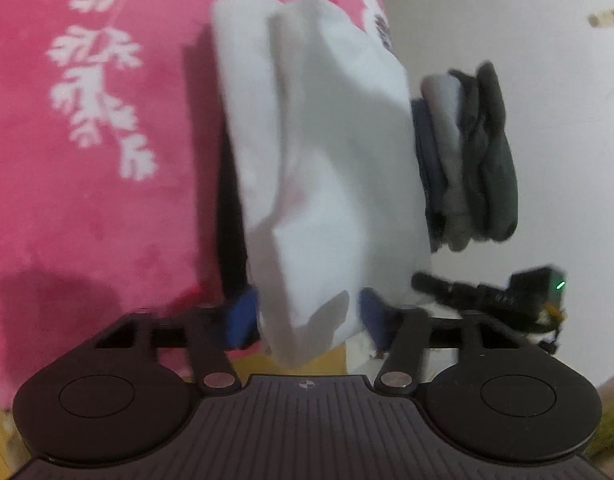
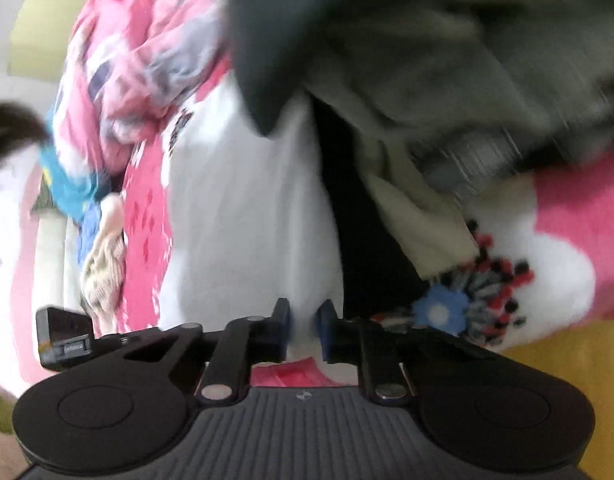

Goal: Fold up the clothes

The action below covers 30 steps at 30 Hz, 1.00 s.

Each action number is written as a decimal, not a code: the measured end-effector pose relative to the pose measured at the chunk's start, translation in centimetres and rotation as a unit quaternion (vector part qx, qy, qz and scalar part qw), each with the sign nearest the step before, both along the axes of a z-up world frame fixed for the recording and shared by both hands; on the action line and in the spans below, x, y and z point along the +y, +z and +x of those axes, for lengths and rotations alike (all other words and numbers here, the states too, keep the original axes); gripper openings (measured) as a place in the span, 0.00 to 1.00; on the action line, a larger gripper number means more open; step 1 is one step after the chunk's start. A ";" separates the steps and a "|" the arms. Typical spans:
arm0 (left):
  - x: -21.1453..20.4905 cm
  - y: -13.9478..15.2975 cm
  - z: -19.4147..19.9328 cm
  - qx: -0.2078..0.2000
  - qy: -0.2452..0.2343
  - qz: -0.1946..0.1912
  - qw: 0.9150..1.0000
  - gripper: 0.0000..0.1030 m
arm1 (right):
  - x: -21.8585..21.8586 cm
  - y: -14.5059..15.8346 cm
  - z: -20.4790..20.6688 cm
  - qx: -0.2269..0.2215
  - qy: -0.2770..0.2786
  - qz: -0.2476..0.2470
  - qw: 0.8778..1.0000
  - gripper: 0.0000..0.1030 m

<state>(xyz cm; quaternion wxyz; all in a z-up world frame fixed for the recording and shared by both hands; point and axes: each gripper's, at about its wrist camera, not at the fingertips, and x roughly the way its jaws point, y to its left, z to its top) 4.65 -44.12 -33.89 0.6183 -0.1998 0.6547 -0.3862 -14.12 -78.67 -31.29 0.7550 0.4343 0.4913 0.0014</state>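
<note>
**Both claws pinched on the white garment**

Your left claw has its blue pads closed on a hem of the white garment, and the cloth stretches away from you in a long folded panel. Its left edge runs along the pink blanket with the white leaf print; a dark strip shows in the gap beneath that edge. Its right edge stops just beside a stack of folded dark and grey clothes, which sits on a pale surface with bare room beyond it on the right. A black device with a green light lies near your right-hand finger linkage, close to the stack's near end.

Your right claw grips the same white garment too, jaws nearly together with the fabric between them. Here the cloth is hemmed in: a heap of grey-green clothing overhangs its far end and right side, with a black layer along the right edge. Rumpled pink patterned fabric crowds the left. The frame is blurred, so finer edges are hard to read.
</note>
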 end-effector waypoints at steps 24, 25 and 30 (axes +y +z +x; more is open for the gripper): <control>-4.0 -1.0 -2.6 -0.053 -0.030 0.014 0.998 0.35 | 4.4 5.9 -0.5 0.005 0.097 -0.323 0.941 0.40; -3.7 -1.0 -2.6 -0.053 -0.025 0.012 0.998 0.35 | 5.2 6.7 -0.5 -0.015 0.110 -0.327 0.939 0.40; -1.9 -0.4 -1.8 -0.041 0.000 0.002 0.999 0.41 | 7.5 8.0 1.3 -0.072 0.159 -0.311 0.934 0.37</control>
